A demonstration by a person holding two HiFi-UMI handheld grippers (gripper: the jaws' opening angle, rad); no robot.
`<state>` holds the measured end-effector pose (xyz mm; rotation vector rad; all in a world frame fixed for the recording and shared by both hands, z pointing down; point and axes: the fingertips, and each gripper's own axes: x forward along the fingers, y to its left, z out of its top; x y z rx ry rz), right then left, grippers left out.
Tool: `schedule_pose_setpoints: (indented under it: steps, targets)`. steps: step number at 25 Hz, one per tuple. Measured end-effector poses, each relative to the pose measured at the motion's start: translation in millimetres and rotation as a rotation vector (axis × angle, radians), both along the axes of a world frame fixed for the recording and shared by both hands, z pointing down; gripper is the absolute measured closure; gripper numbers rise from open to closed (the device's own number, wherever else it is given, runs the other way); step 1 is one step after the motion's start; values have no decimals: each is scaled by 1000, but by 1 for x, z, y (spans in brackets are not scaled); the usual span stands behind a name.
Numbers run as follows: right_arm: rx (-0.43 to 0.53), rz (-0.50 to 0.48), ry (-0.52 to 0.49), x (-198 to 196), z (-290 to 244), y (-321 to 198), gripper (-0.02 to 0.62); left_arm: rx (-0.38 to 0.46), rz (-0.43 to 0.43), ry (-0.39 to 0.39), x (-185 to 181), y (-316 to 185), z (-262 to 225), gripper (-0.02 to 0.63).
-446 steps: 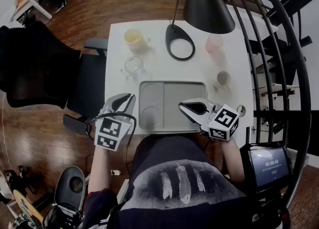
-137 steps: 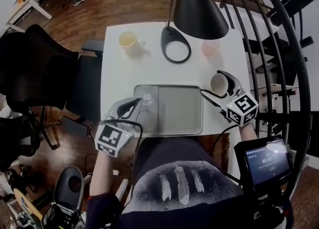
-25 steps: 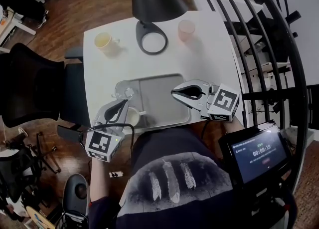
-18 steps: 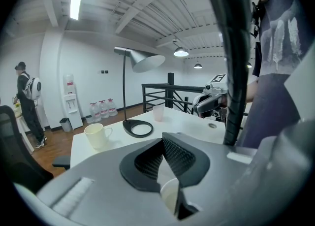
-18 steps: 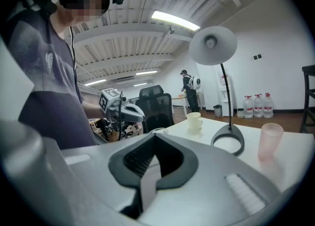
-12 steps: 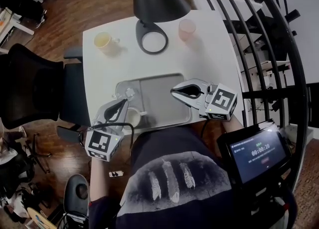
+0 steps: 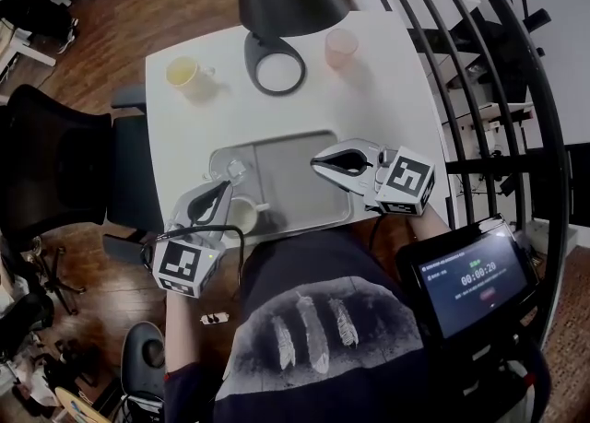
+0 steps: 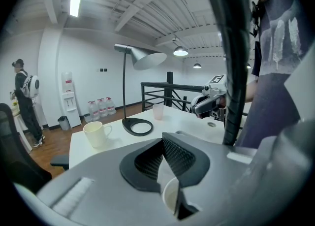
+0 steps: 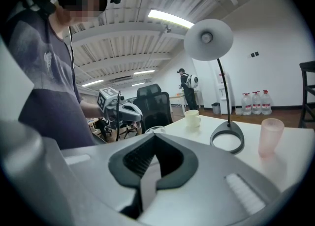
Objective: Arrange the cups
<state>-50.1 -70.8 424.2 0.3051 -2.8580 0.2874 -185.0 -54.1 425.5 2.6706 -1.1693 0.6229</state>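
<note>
Tray (image 7: pixel 295 149) held glass cup (image 7: pixel 232 170) and white cup (image 7: pixel 244 217), left gripper (image 7: pixel 224 189) clamping the latter; right gripper (image 7: pixel 318 160) closed, empty; yellow mug (image 7: pixel 183 72), pink cup (image 7: pixel 340 45) not yet moved.

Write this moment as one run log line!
left tool: shut on white cup | right tool: shut, empty, over tray | glass cup: on tray | yellow mug, pink cup: on table

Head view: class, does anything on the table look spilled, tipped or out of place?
Nothing is spilled or tipped. The yellow mug and pink cup stand off the tray, unlike the white cup and glass.
</note>
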Motion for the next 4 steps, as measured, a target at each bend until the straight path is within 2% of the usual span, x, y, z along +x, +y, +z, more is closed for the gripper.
schedule_pose_setpoints:
  steps: [4]
  targets:
    - [-4,-2,-2,-3,0,-2,592,-3,-1,-3,-2,-1,2,591]
